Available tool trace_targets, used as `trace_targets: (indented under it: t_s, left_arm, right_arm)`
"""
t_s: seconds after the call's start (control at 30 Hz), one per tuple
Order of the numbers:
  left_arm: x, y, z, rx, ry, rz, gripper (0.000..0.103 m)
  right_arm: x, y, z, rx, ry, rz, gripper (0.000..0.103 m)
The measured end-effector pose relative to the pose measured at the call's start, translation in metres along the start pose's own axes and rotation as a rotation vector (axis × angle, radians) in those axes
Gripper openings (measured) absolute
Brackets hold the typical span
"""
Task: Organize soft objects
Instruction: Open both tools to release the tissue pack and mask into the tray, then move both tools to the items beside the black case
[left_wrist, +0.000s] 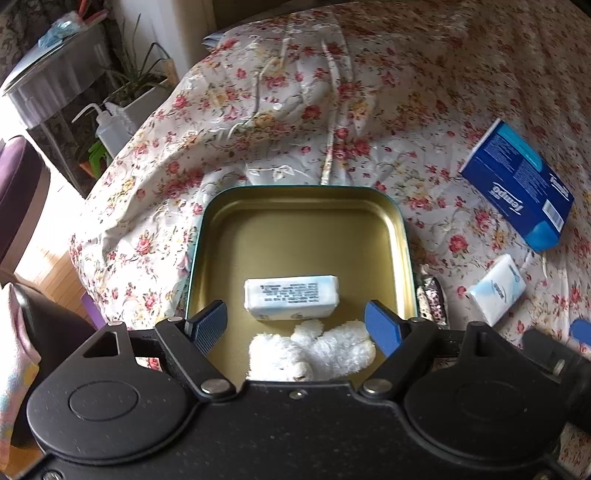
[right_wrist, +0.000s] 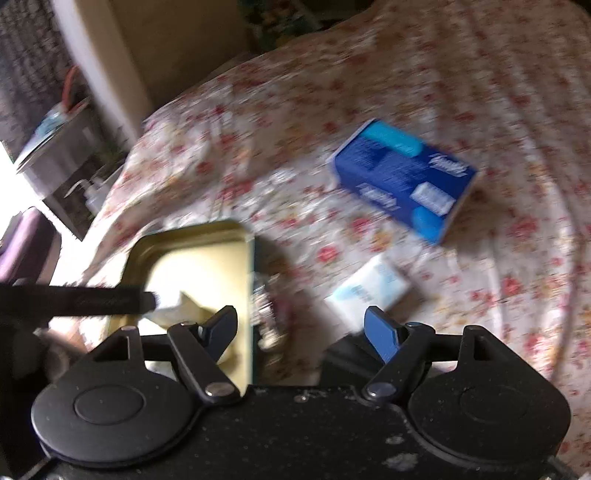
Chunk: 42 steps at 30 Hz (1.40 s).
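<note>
A gold tin tray (left_wrist: 303, 221) lies on the floral bedspread. In it are a white tissue pack (left_wrist: 291, 297) and a white plush toy (left_wrist: 314, 350). My left gripper (left_wrist: 299, 326) is open, just above the plush, holding nothing. A second tissue pack (left_wrist: 496, 290) lies right of the tray; it shows in the right wrist view (right_wrist: 369, 290) too. My right gripper (right_wrist: 301, 330) is open and empty, hovering between the tray (right_wrist: 192, 243) and that pack. The right wrist view is blurred.
A blue tissue box (left_wrist: 517, 184) lies on the bed at the right, also in the right wrist view (right_wrist: 402, 181). A small patterned wrapper (left_wrist: 432, 302) lies beside the tray's right wall. A squeeze bottle (left_wrist: 110, 129), a plant and a grey side table stand off the bed at left.
</note>
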<state>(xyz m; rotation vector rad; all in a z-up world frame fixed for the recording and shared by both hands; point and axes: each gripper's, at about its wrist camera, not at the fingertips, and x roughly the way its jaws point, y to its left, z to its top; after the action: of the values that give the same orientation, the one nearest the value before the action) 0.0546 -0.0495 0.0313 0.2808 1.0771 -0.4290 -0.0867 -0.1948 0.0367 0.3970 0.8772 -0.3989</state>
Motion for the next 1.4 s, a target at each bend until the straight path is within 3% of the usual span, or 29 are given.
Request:
trace_targets:
  t_s: [0.23,0.5,0.73,0.97,1.1,1.23,1.4]
  left_arm:
    - [-0.008,-0.015,-0.009,0.060,-0.003,-0.029,0.078]
    - [-0.026,-0.036,-0.023,0.140,-0.004,-0.123,0.078]
    - [-0.036,-0.061,-0.047,0.266,-0.003,-0.167,0.078]
    - [-0.037,-0.081,-0.072,0.354,0.053,-0.244,0.078]
    - [-0.037,-0.089,-0.082,0.394,0.048,-0.232,0.078]
    - [-0.037,-0.094,-0.089,0.418,0.058,-0.228,0.078]
    - [-0.038,-0.094,-0.089,0.404,0.063,-0.240,0.078]
  right_arm:
    - [0.004,-0.039,0.009,0.082,-0.017,-0.074,0.078]
    - [-0.009,-0.070,0.003,0.156,-0.071,-0.119,0.081]
    - [-0.026,-0.091,-0.034,0.224,-0.102,-0.177,0.087]
    - [-0.045,-0.095,-0.084,0.291,-0.103,-0.211,0.097]
    - [-0.053,-0.091,-0.109,0.292,-0.108,-0.211,0.103]
    - [-0.051,-0.090,-0.119,0.288,-0.056,-0.247,0.103]
    - [-0.042,-0.096,-0.122,0.342,0.011,-0.190,0.103]
